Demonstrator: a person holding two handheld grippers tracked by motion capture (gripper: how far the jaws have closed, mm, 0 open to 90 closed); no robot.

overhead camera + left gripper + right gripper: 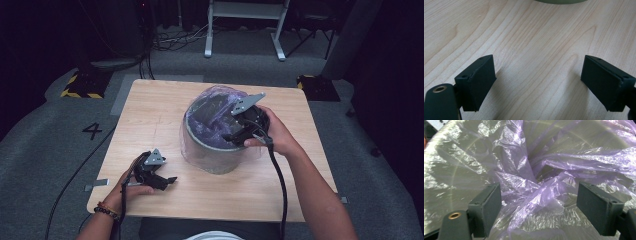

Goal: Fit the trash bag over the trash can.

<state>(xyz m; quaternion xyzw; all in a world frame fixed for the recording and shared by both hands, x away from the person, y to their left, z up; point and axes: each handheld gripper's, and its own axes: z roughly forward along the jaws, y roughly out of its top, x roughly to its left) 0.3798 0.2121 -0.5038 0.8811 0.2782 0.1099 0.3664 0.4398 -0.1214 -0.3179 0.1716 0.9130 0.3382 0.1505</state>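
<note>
A grey round bin [216, 154] stands in the middle of the wooden table [150, 110], lined with a thin purple see-through bag [222, 94] that drapes over its rim and down its side. My right gripper [231, 136] reaches over the bin's near right rim, into the mouth. In the right gripper view its jaws [539, 207] stand wide apart, open, with crumpled folds of the bag [544, 170] lying loose between them and not pinched. My left gripper [169, 181] rests low on the table at the front left, open and holding nothing [537, 82]; the bin's base [560, 1] is ahead of it.
The table's front edge runs just behind both forearms. A cable trails from each gripper off the front. On the grey carpet there is a "4" mark [92, 131] at left, a yellow-and-black striped base [80, 86], and a white frame's legs [245, 30] at the back.
</note>
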